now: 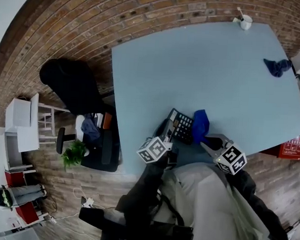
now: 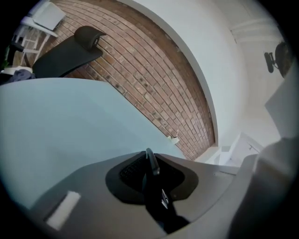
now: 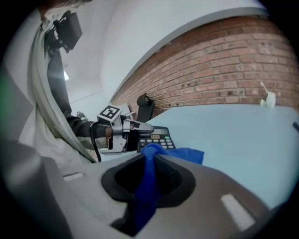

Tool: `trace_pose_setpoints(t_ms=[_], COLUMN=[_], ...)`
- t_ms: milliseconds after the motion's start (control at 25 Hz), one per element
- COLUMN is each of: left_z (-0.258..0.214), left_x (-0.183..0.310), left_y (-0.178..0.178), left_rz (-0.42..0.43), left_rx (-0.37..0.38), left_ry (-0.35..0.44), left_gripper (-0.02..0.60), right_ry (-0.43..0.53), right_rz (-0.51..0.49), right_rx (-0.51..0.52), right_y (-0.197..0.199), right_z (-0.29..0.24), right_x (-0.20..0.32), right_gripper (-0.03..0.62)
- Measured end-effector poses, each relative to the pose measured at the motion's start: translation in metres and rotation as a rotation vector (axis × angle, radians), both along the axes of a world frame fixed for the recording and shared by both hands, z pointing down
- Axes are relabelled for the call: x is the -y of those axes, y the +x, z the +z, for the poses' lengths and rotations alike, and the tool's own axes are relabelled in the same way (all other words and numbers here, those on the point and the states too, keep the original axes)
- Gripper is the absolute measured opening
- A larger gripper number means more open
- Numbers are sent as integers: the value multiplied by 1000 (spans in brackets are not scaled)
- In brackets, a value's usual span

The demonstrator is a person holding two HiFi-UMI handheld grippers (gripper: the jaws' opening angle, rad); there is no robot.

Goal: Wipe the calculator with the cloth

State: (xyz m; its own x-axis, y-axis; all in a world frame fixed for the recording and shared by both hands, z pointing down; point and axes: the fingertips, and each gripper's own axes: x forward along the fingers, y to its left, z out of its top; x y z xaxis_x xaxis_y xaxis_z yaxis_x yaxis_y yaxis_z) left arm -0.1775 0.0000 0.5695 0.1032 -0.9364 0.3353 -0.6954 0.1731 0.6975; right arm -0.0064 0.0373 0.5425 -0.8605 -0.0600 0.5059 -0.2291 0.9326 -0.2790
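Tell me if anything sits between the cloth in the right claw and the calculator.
Nothing visible does. The right claw is shut on the blue cloth, which hangs right beside the calculator. The left claw grips the calculator on the side away from the cloth, so it is not in the way.

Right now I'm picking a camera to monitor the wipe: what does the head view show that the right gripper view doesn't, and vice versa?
Head view only: the green plant and the table in full outline. Right gripper view only: the right gripper close up, with its jaws clamped on the blue cloth. Both: the calculator, the left gripper at its edge, and the white cup at the table's far edge.
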Motion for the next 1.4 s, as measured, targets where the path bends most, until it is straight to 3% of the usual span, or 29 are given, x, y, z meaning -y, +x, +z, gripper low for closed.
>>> trace_pose_setpoints(t_ms=[80, 240, 400, 520, 760, 840, 1000, 1080, 1200, 1280, 1320, 1400], left_z=[5, 4, -22, -51, -106, -121, -141, -146, -149, -150, -149, -148], left_x=[-1, -4, 0, 2, -8, -10, -11, -16, -25, -30, -31, -31], left_y=[2, 9, 42, 59, 72, 73, 70, 73, 76, 79, 80, 82], left_rz=[-9, -17, 54, 83, 75, 40, -9, -2, -1, -5, -8, -15], left_rx=[-23, -66, -145, -150, -131, -81, -21, -14, -27, -41, -45, -43], left_ry=[-5, 15, 154, 255, 376, 394, 430, 442, 451, 453, 451, 447], left_gripper=[52, 52, 54, 55, 64, 63, 57, 57, 58, 58, 60, 60], right_ry=[-66, -70, -17, 89, 182, 211, 196, 197, 164, 165, 185, 227], right_rz=[18, 10, -89, -143, 71, -5, -355, -403, -223, -88, -62, -110], right_rx=[12, 12, 83, 68, 103, 103, 127, 148, 222, 202, 180, 148], right_y=[4, 4, -15, -20, 10, 1, -28, -29, -21, -13, -12, -16], right_z=[7, 11, -8, -26, -67, -84, -112, -114, -121, -123, -123, -122], right_x=[-1, -2, -13, -8, 54, 39, -42, -51, -4, 33, 42, 32], right_gripper=[63, 63, 63, 63, 63, 63, 63, 63, 63, 63, 63, 63])
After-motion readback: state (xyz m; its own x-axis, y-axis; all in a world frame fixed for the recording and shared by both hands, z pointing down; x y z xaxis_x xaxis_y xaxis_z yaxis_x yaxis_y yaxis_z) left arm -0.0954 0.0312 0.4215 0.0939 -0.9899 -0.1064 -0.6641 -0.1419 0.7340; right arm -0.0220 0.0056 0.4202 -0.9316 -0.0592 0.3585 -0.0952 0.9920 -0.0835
